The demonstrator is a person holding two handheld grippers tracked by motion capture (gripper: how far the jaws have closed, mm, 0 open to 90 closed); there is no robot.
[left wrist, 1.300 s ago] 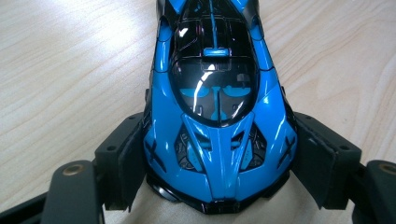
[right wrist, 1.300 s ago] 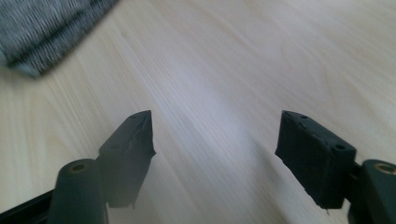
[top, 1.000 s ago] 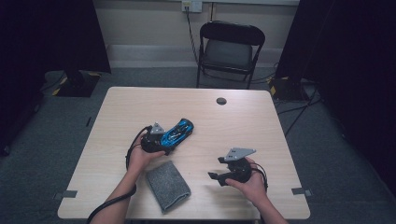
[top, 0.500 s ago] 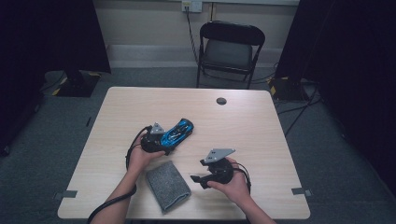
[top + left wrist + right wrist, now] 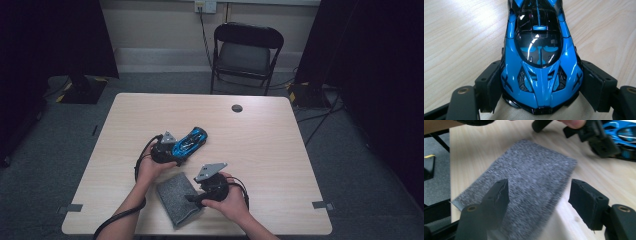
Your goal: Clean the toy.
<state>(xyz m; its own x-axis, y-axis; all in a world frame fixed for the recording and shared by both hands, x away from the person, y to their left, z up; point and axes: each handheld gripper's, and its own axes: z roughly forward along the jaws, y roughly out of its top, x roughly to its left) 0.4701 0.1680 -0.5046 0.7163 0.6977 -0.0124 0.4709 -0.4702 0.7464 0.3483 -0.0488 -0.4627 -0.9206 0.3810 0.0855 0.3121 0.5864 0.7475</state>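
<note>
A glossy blue and black toy car [image 5: 540, 50] lies on the wooden table [image 5: 270, 145]. My left gripper [image 5: 540, 85] is shut on its near end, with a pad pressed on each side. From above, the left gripper [image 5: 176, 150] and the car [image 5: 194, 137] sit left of the table's middle. A grey felt cloth [image 5: 529, 175] lies flat near the front edge. My right gripper [image 5: 539, 195] hovers open over the cloth's edge, and its jaws have just been closing a little without pressing the cloth. In the high view the right gripper [image 5: 194, 198] points left at the cloth [image 5: 172, 200].
A small black disc [image 5: 237, 108] lies near the table's far edge. A black folding chair [image 5: 246, 55] stands behind the table, with cables on the floor to the right. In the right gripper view the table's edge [image 5: 449, 170] runs close to the cloth.
My right gripper has moved left across the table to the grey cloth. The left gripper and the car have stayed put.
</note>
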